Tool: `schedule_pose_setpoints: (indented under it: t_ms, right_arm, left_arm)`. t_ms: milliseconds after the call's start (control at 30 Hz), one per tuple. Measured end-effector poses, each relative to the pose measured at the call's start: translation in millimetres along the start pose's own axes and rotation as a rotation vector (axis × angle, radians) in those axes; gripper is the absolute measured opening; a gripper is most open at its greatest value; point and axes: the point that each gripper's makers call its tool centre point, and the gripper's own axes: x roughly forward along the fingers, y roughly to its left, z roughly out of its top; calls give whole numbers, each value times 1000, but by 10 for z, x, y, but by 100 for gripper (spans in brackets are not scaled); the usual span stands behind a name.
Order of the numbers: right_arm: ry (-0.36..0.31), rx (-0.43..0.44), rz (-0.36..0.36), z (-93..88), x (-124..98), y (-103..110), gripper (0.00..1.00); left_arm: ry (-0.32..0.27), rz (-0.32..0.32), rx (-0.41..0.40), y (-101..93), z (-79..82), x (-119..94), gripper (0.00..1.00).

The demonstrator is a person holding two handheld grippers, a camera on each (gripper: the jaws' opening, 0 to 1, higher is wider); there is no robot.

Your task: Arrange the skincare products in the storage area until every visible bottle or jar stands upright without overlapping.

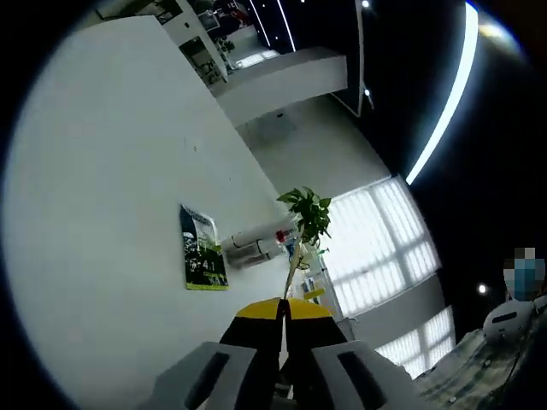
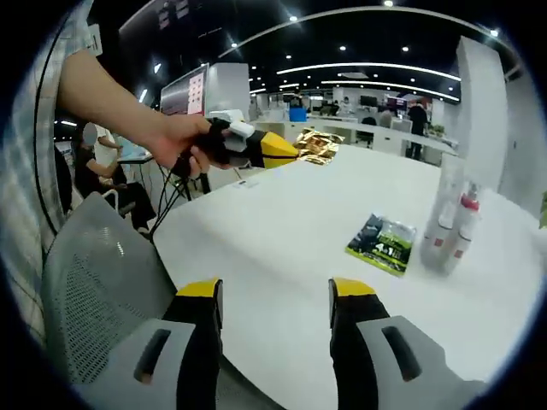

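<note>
On a white bench (image 2: 282, 239) in an open office, the right tongs (image 2: 275, 295) hover spread apart over the near edge, gripping nothing. Across from them a hand (image 2: 175, 141) holds the left tongs (image 2: 295, 149), which pinch a crumpled gold wrapper (image 2: 318, 145) above the bench. In the left gripper view, those tongs (image 1: 283, 312) appear pressed together. A green-and-black sachet (image 2: 382, 243) lies flat on the bench; just beside it the skincare bottles (image 2: 451, 218) stand upright, close together, one with a red cap. A grey mesh chair (image 2: 94, 282) sits near the right tongs.
</note>
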Motion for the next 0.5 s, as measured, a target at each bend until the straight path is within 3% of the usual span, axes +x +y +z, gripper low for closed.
schedule_pose_setpoints:
  t_ms: [200, 333, 500]
  right_arm:
    - [32, 23, -20, -77, 14, -51, 56]
    - [-1, -7, -87, -9, -41, -167, 56]
    - [53, 55, -150, -143, -50, -313, 66]
  left_arm:
    - [-14, 65, -86, 263, 199, 142, 0]
    - [31, 102, -93, 396, 207, 271, 0]
    - [69, 136, -114, 552, 269, 425, 0]
